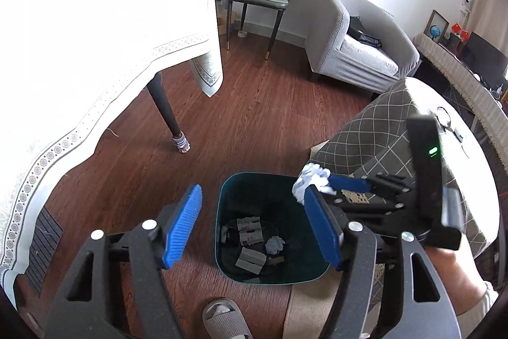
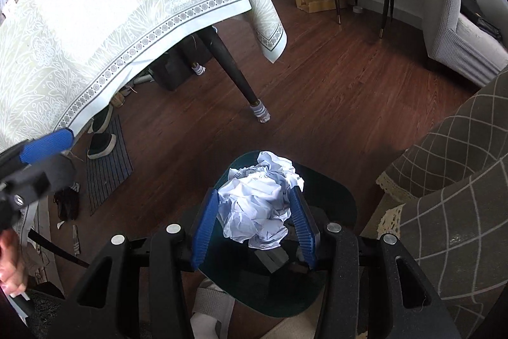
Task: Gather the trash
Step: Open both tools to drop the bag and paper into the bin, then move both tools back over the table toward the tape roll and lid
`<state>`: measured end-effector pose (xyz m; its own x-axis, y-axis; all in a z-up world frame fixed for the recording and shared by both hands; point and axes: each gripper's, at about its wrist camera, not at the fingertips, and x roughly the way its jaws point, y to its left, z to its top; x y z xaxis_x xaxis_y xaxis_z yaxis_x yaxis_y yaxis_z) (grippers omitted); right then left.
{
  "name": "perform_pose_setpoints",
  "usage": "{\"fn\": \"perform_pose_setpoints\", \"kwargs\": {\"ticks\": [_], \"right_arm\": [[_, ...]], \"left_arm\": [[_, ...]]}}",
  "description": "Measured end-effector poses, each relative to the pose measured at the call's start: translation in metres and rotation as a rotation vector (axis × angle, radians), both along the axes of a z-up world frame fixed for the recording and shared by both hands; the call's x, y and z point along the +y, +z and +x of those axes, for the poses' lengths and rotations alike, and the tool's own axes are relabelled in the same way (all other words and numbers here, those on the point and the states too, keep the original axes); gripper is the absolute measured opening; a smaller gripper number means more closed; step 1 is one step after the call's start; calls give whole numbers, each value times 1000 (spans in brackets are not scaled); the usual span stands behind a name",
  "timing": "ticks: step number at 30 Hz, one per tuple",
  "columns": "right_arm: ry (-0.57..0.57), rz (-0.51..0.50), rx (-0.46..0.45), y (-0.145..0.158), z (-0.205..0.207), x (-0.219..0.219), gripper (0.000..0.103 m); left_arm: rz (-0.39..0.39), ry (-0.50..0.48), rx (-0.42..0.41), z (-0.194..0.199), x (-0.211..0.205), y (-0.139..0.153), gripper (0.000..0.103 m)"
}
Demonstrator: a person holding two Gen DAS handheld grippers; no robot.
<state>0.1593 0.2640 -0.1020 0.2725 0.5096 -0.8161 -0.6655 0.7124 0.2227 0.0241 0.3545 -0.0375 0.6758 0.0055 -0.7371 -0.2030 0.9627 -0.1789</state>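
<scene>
A crumpled white paper ball (image 2: 257, 205) sits clamped between the blue pads of my right gripper (image 2: 254, 196), directly above the dark green bin (image 2: 343, 189). In the left wrist view the same paper ball (image 1: 309, 181) hangs over the bin's right rim, with my right gripper (image 1: 330, 188) coming in from the right. My left gripper (image 1: 253, 191) stands open over the bin (image 1: 219, 231) with nothing between its fingers. Inside the bin lie a small paper wad (image 1: 274, 245) and several bits of cardboard (image 1: 250, 231). One blue finger of my left gripper (image 2: 47, 145) shows at the far left.
A table with a cream cloth (image 1: 79, 37) and a dark leg (image 1: 165, 110) stands to the left. A checked sofa cover (image 1: 374, 129) rises to the right. A slippered foot (image 1: 222, 320) is just in front of the bin. Shoes on a striped mat (image 2: 104, 148) lie under the table.
</scene>
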Motion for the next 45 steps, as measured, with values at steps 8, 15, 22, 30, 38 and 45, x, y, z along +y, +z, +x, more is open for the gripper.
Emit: {"fn": "perform_pose_setpoints", "kwargs": {"ticks": [8,15,22,30,38,45], "right_arm": [[24,-83,49,-42,-3,15,48],[49,-168,76,-73,-12,22,49],[46,-178,85,-82,-18,13,62],[74,-119,26,-50,-29,-5,63],[92,-13,-94,24,-45,-33,63],[43,54,-198,83,-45,-79,63]], "left_arm": [[-24,12,-55,-8,11,18,58],[-38,26,-104,-15,12,36,51],[-34,17,-147,-16,3,55,49],[-30,12,-192,-14,-11,75,49],[-9,-9,-233,-4,-37,97,49],[1,-53,-250,13,-74,109,51]]}}
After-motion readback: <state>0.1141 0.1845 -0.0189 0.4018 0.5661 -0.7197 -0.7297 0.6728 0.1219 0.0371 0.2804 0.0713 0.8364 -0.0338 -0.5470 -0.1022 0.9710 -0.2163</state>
